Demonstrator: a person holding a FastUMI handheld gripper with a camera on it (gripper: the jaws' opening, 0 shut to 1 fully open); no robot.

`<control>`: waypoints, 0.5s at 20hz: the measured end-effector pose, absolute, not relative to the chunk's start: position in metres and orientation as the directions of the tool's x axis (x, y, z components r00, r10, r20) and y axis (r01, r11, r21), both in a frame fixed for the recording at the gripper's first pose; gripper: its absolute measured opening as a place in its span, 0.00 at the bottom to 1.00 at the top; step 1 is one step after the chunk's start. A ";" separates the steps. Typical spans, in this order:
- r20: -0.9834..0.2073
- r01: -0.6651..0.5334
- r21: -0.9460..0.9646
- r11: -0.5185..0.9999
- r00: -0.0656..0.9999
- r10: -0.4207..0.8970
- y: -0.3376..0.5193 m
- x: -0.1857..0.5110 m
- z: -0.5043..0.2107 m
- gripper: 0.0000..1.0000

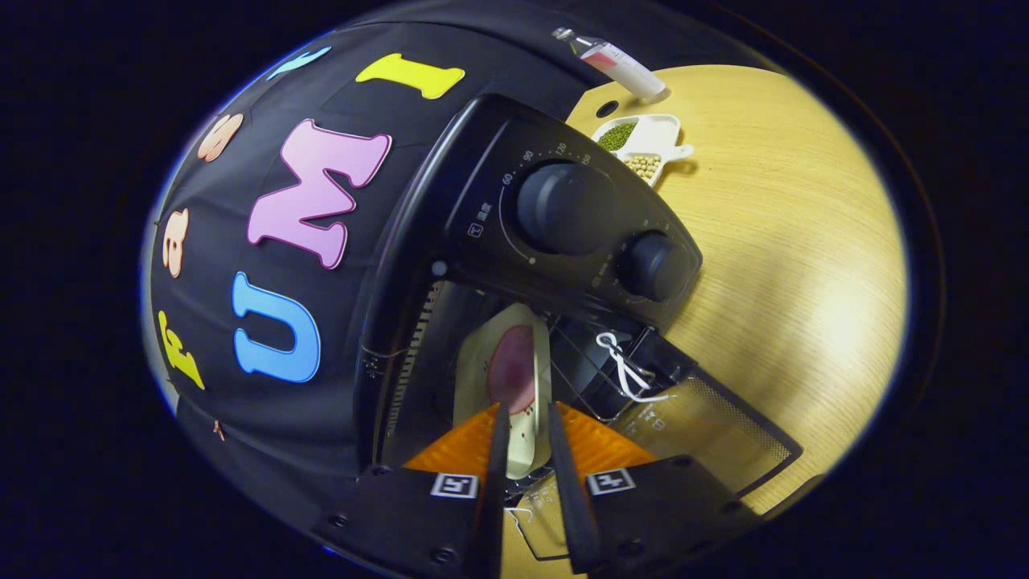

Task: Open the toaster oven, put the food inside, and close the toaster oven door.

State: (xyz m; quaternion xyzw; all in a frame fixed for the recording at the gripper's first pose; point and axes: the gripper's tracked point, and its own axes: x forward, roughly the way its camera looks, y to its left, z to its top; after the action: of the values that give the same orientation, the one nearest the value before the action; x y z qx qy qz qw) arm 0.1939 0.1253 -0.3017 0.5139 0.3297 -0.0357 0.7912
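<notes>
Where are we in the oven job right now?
Done: the black toaster oven has its glass door dropped open. In hand: the gripper fingers pinch the rim of the pale plate carrying reddish food, already reaching into the cavity above the wire rack. Left: release, withdraw, close the door.

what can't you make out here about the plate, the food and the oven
All in the gripper view:
- Plate edge: hidden between the gripper fingers, so whether both press on it is unclear.
- Food: a dim reddish patch, too dark and distorted to identify.
- Oven inside: mostly in shadow behind the plate.
- Door: near part covered by the gripper body.
- Dial marks: too small.
</notes>
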 end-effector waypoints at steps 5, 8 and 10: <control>-0.563 0.338 0.755 0.563 0.773 0.291 0.120 0.162 -0.285 0.98; -0.577 0.280 0.704 0.653 0.761 0.297 0.117 0.133 -0.272 0.99; -0.596 0.231 0.651 0.723 0.745 0.299 0.115 0.115 -0.266 0.98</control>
State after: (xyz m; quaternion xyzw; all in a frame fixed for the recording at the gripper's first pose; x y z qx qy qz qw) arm 0.1150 0.1148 -0.2661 0.3716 0.3564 0.0196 0.8570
